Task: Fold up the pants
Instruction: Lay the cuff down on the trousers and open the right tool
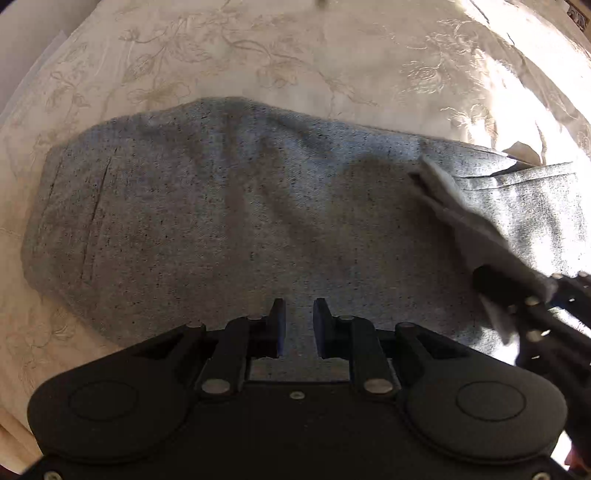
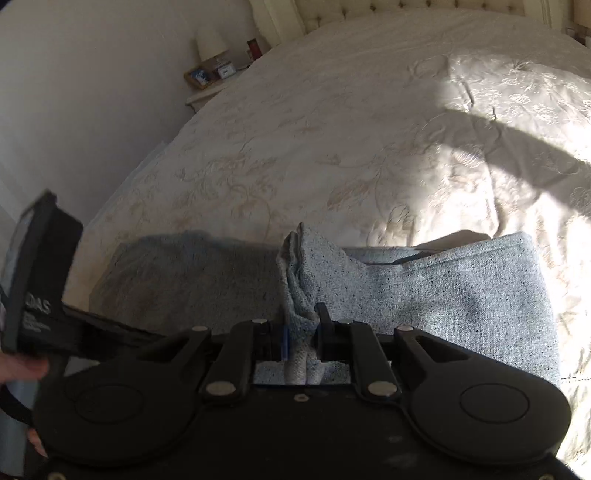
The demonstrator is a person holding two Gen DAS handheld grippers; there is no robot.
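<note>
Seen from the left wrist, the left gripper hangs with fingers parted and nothing between them, just above the grey pants spread on the embroidered bedspread. The right wrist view alone shows the right gripper clenched on a bunched fold of the pants, and farther off a nightstand by the headboard.

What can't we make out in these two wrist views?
- Left wrist view: right gripper blurred, its fingertips wrapped in cloth.
- Left wrist view: pants near edge hidden under left gripper.
- Right wrist view: nightstand items too small to identify.
- Both views: bedspread sunlit patch washed out.
</note>
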